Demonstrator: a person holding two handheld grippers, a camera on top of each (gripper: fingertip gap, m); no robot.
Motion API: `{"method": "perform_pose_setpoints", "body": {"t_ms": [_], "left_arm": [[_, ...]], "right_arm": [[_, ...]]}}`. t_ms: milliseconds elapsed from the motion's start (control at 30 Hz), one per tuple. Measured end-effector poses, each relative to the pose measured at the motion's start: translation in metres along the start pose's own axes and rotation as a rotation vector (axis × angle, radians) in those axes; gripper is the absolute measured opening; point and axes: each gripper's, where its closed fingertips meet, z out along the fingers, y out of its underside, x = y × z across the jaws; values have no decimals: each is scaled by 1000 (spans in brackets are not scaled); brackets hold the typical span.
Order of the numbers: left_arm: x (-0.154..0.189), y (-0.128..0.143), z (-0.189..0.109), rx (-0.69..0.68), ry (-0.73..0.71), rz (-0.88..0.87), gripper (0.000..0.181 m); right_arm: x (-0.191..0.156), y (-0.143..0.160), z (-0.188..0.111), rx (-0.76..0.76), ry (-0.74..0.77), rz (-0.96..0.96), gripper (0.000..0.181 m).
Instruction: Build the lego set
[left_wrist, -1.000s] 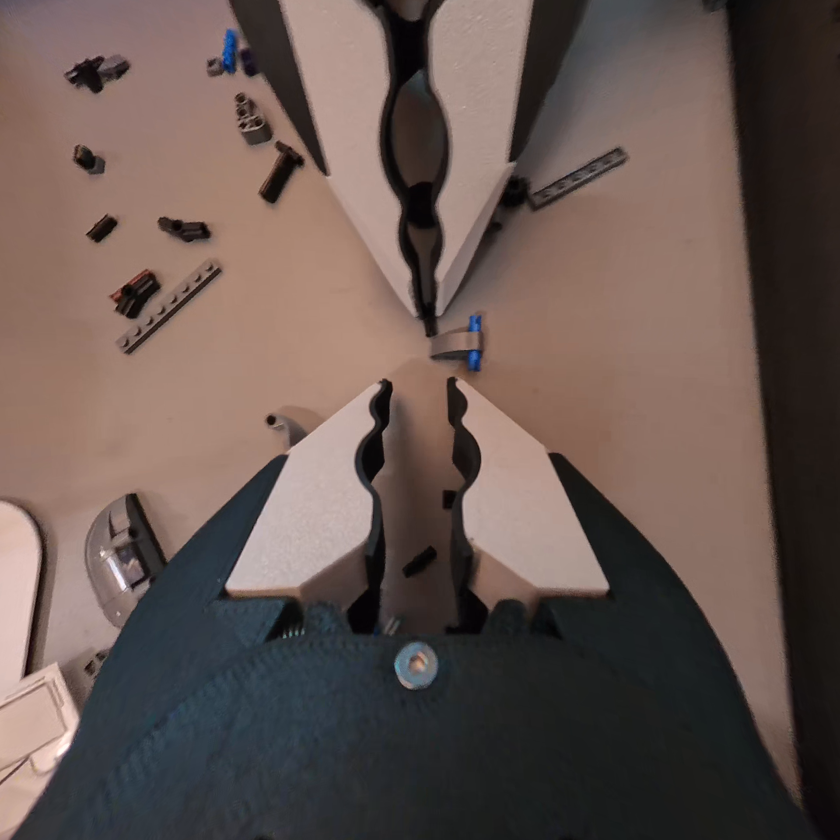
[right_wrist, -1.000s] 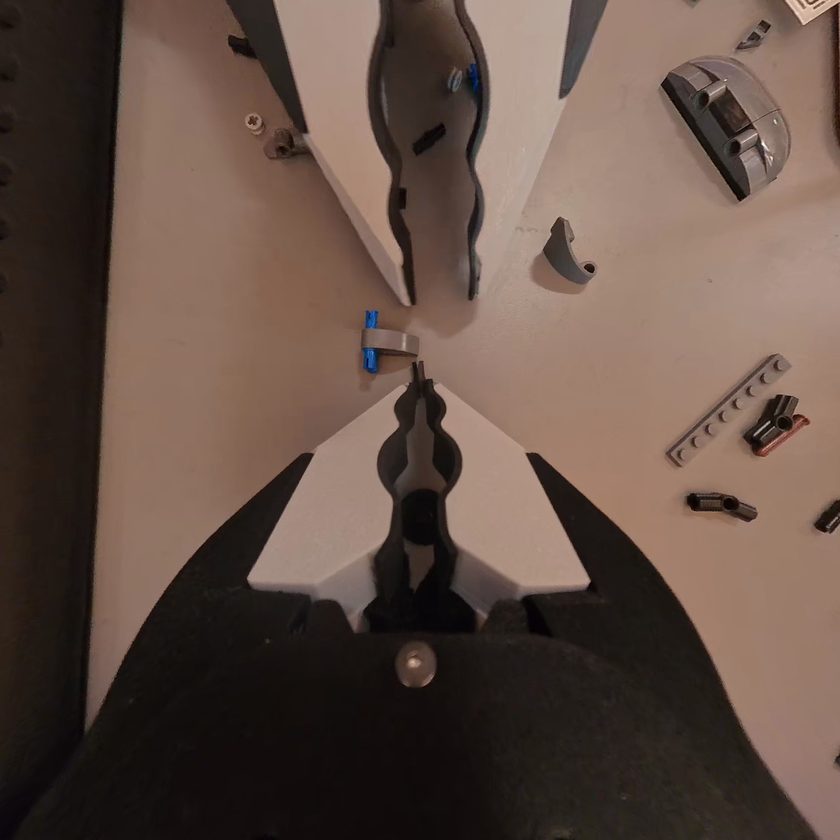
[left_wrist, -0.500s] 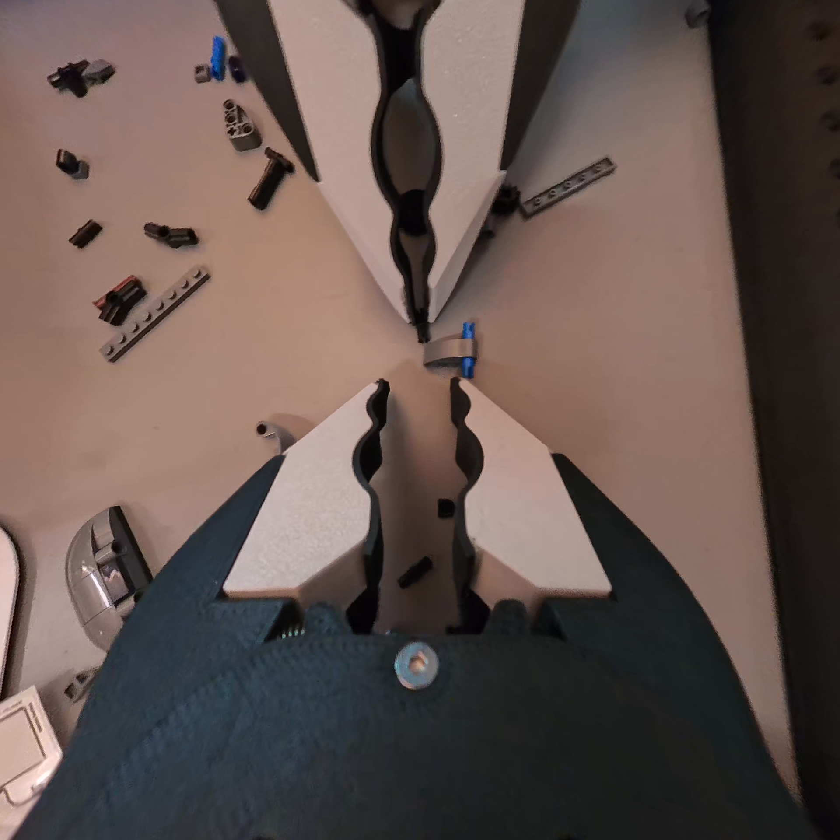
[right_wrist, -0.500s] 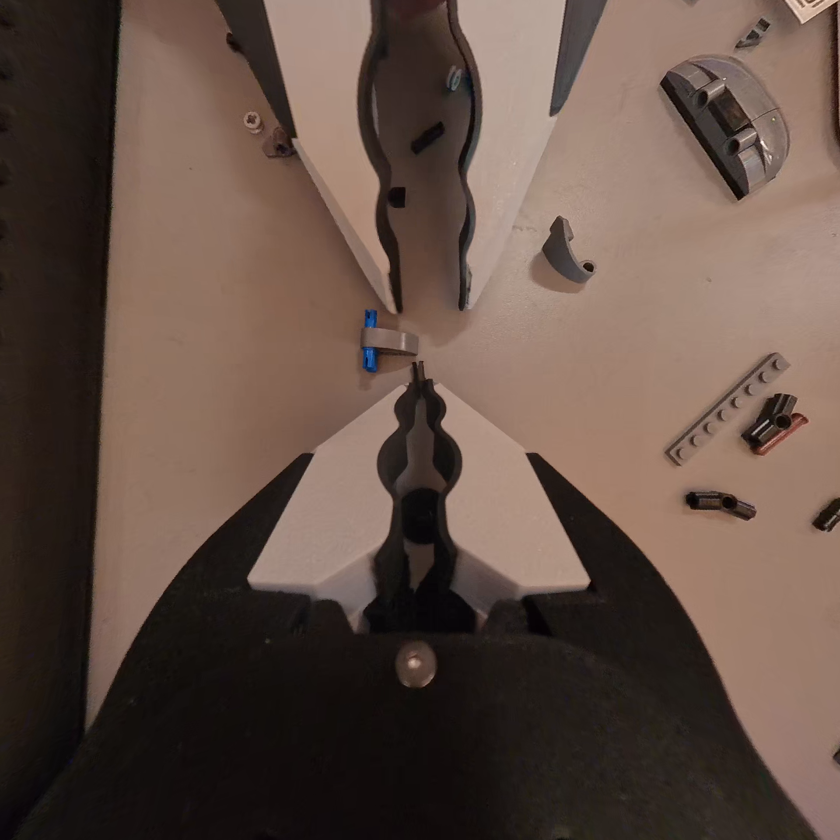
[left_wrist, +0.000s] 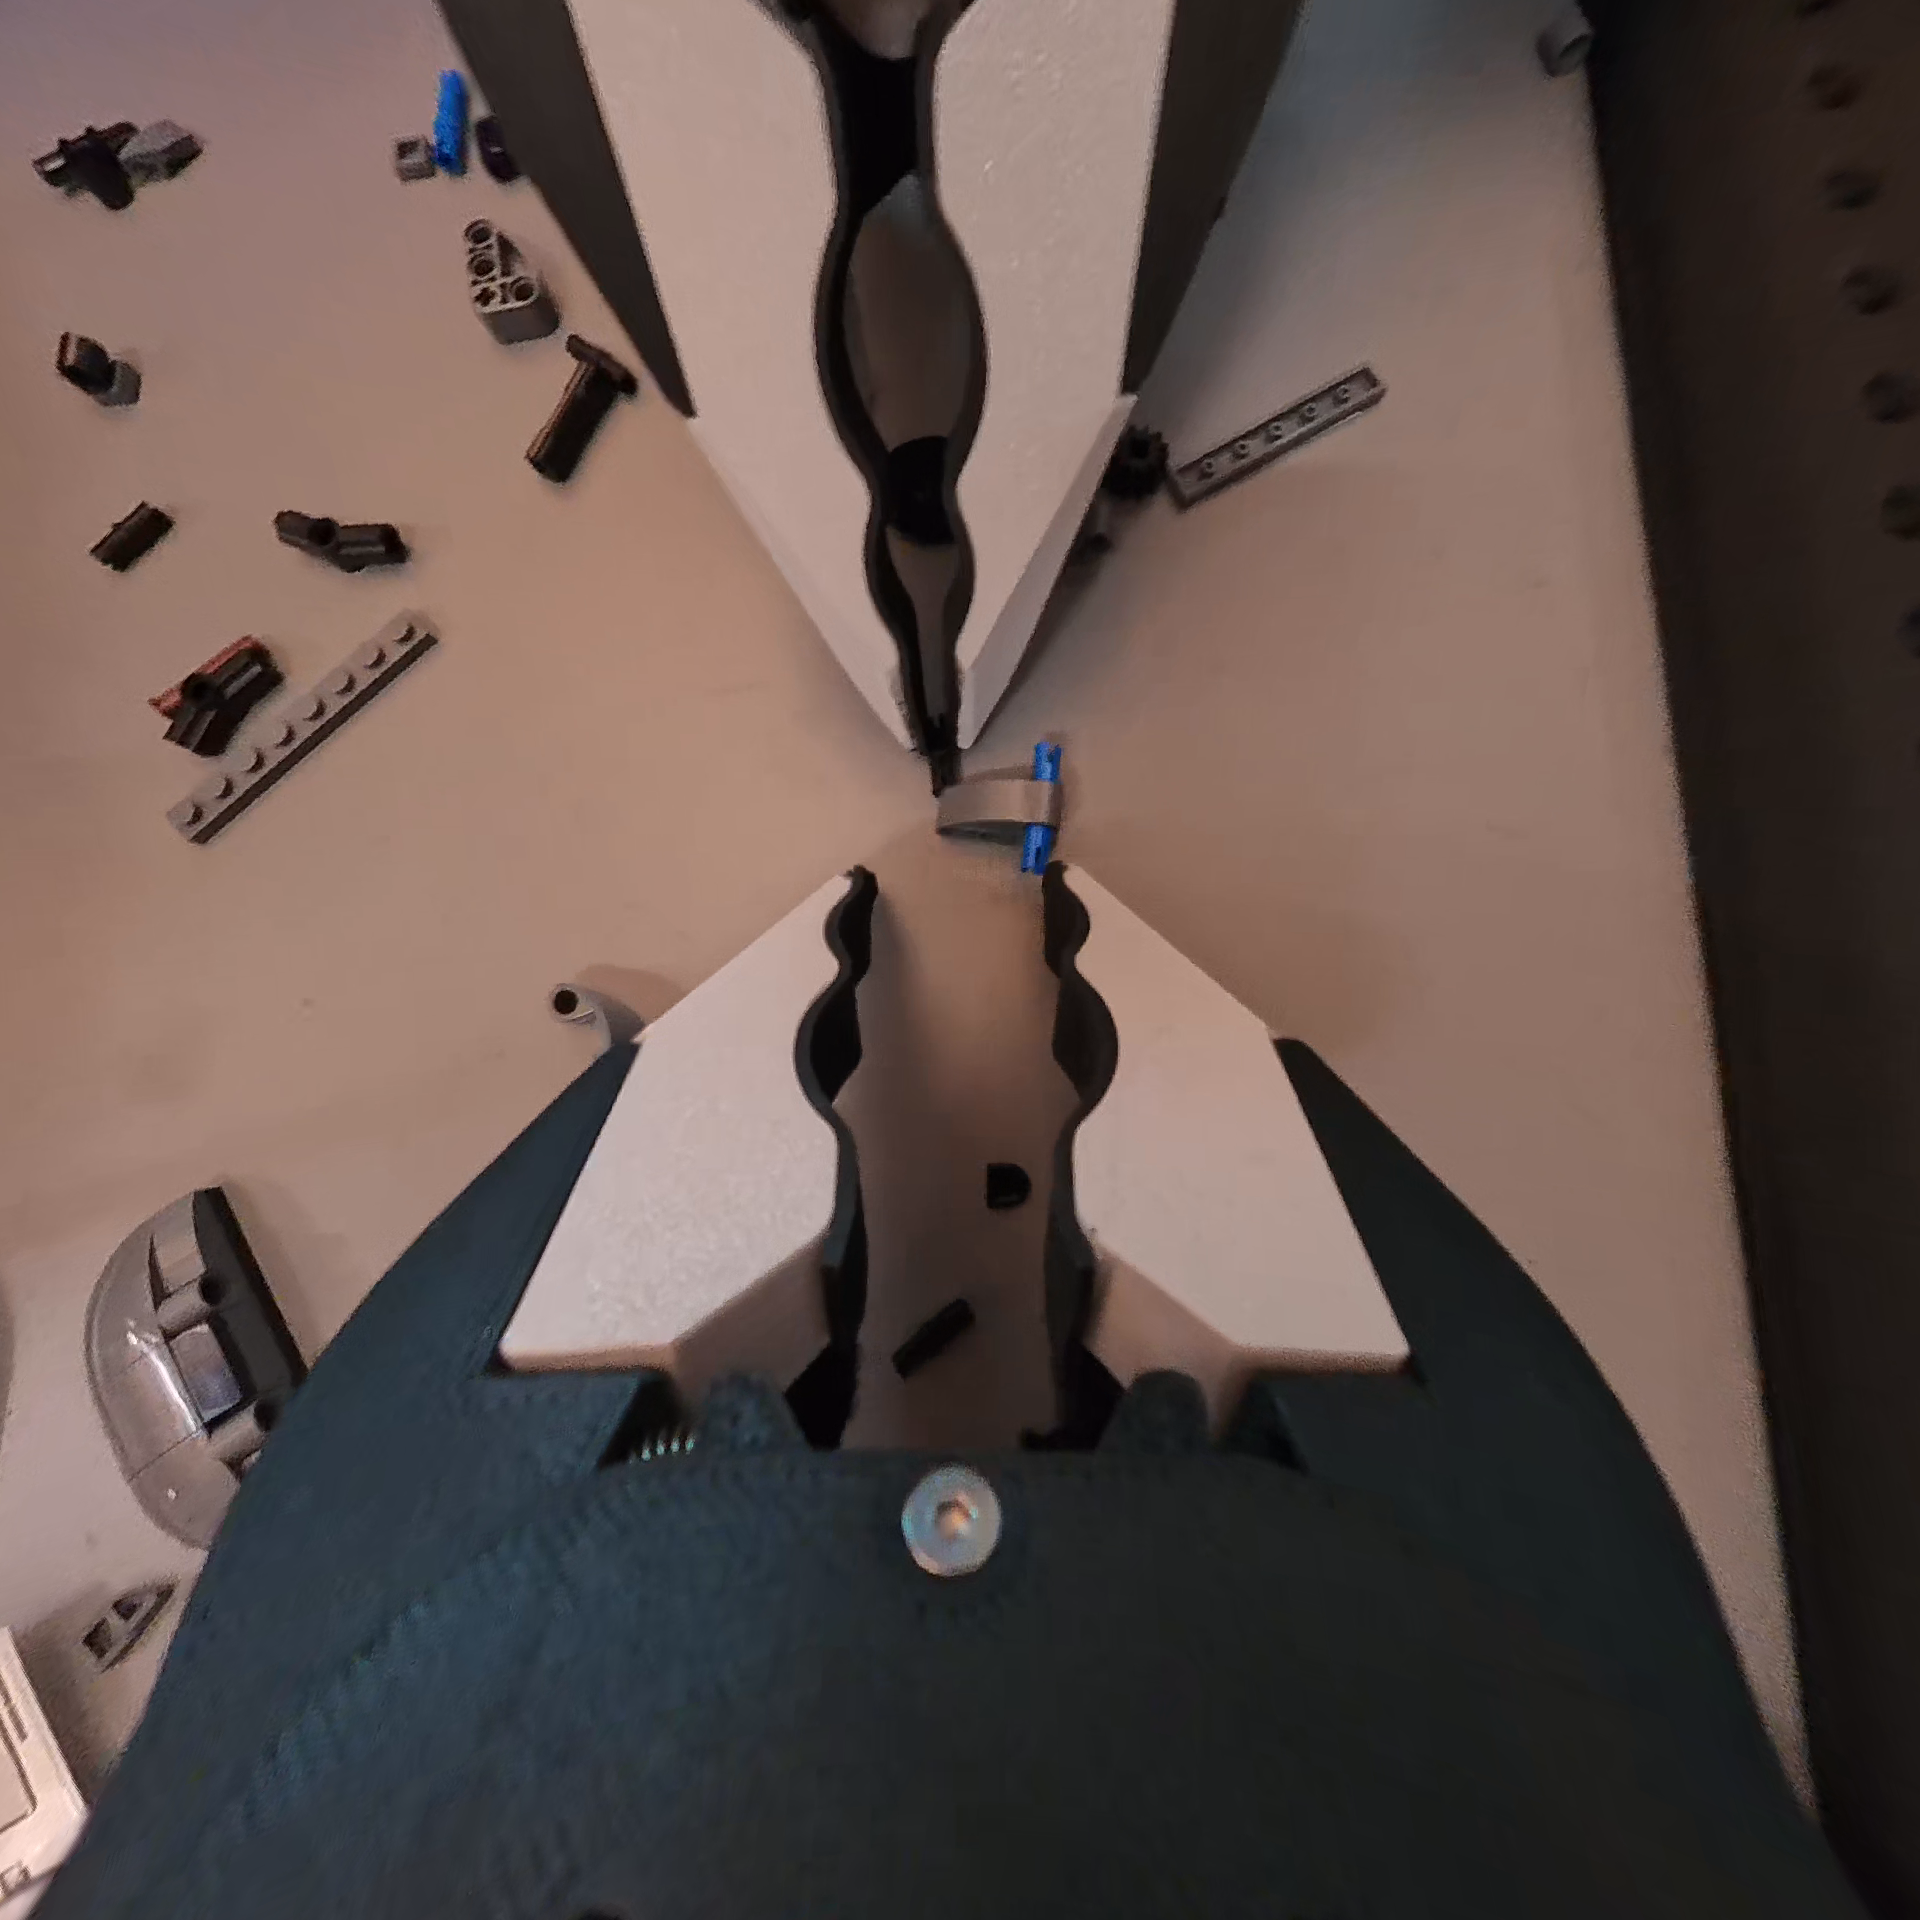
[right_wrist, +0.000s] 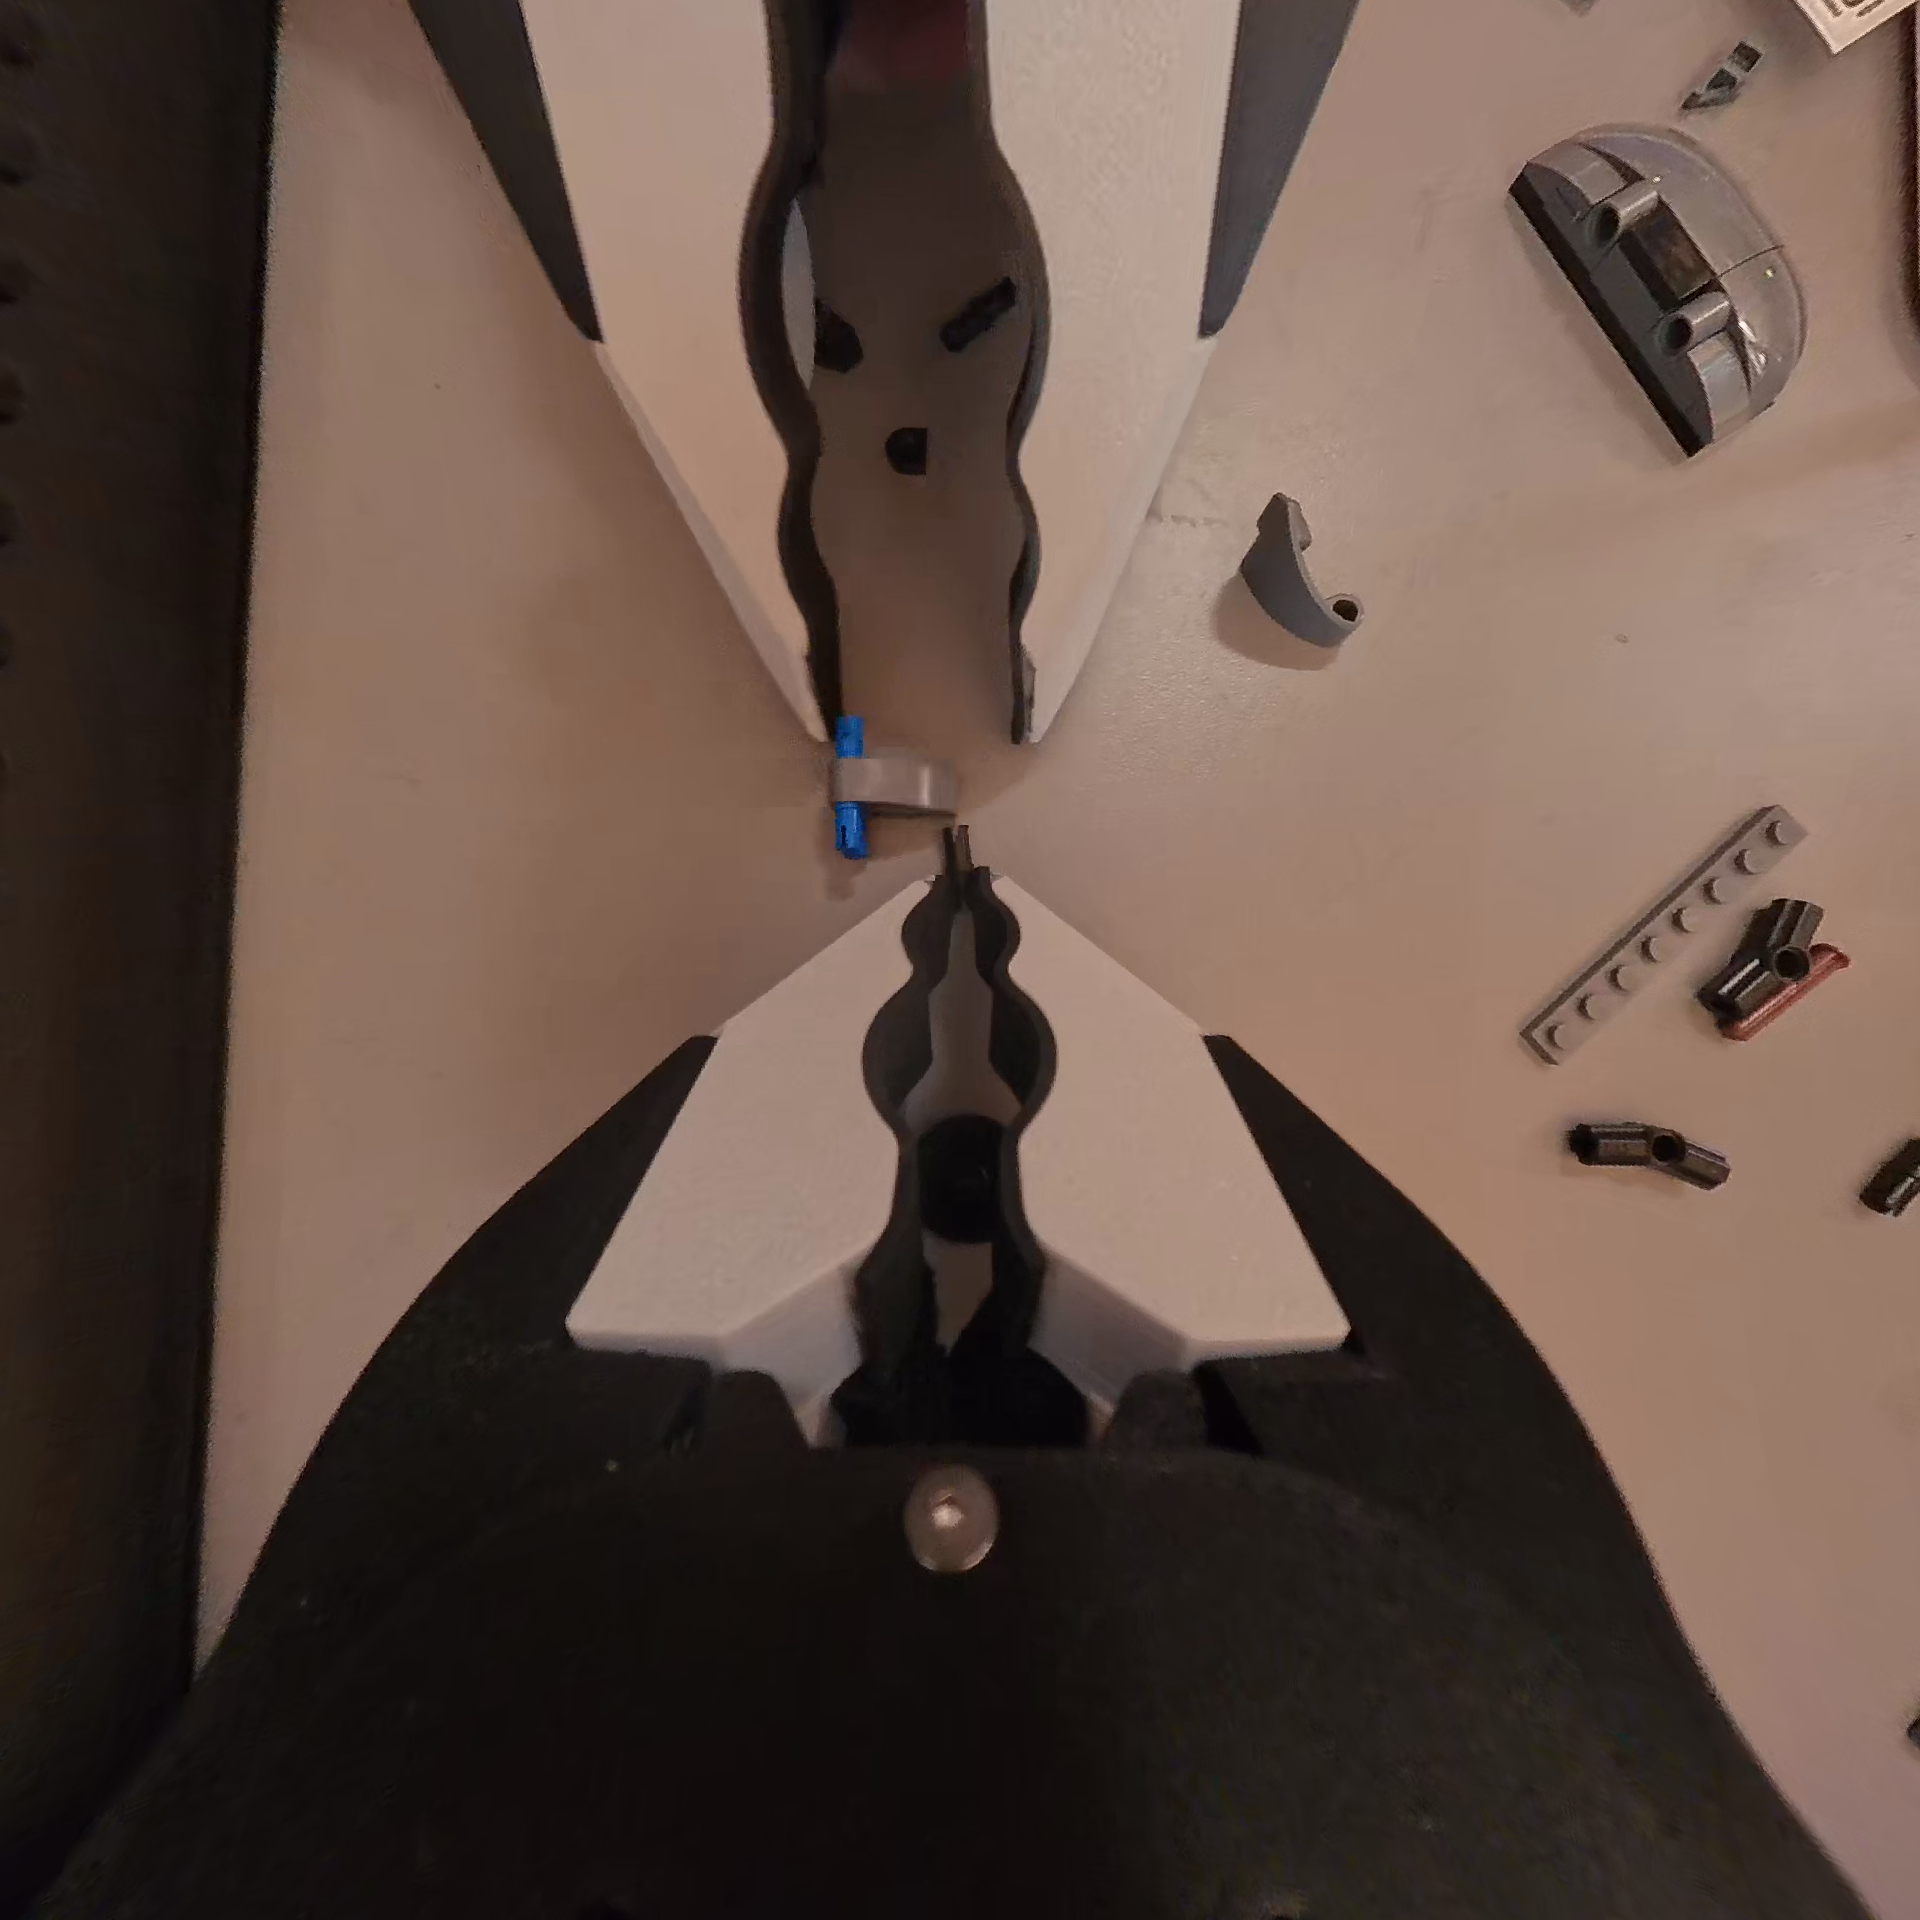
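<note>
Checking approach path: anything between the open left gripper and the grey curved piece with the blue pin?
Nothing visible. The left gripper is open with the grey curved piece just ahead of its tips on bare table. The right gripper, shut on a small black pin, sits close on the opposite side, not in the path.

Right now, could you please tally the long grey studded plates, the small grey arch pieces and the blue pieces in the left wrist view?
Long grey studded plates: 2
Small grey arch pieces: 2
Blue pieces: 2
Total: 6
</note>
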Motion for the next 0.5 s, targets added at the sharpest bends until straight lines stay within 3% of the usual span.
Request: {"method": "perform_pose_setpoints", "body": {"t_ms": [300, 500], "left_arm": [[-28, 9, -8, -31, -123, -62, 26], [-20, 7, -8, -22, -91, -41, 17]], "right_arm": [[2, 2, -2, -4, 9, 4, 2], [2, 2, -2, -7, 10, 3, 2]]}}
